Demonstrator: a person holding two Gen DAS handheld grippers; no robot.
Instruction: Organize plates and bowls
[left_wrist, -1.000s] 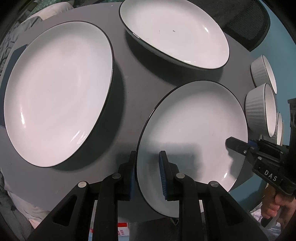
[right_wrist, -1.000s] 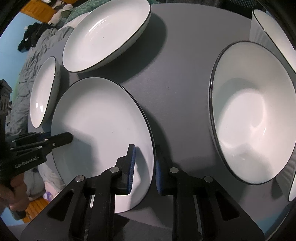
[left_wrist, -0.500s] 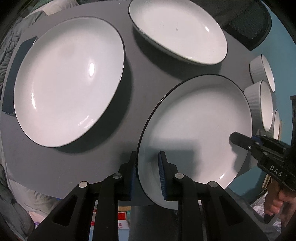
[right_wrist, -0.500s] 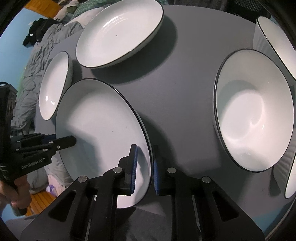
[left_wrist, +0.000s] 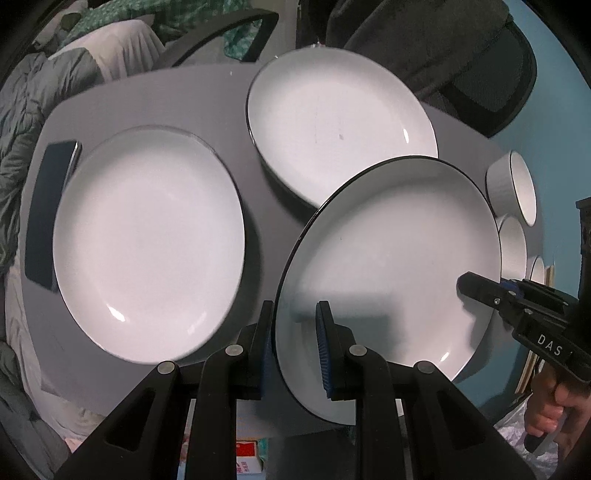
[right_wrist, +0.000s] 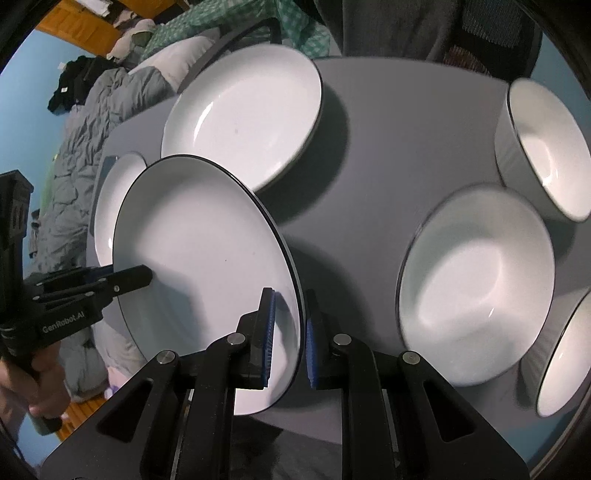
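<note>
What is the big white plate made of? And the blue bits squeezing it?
The held plate looks like glazed ceramic: glossy white, bright glints, thin dark rim. The blue pads look like ribbed rubber or soft plastic, matte; I can't tell which.

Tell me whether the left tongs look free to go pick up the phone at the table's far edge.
Probably not yet: the left tongs are clamped on the rim of the raised plate, shared with the right tongs. The phone lies unobstructed beside another plate.
</note>
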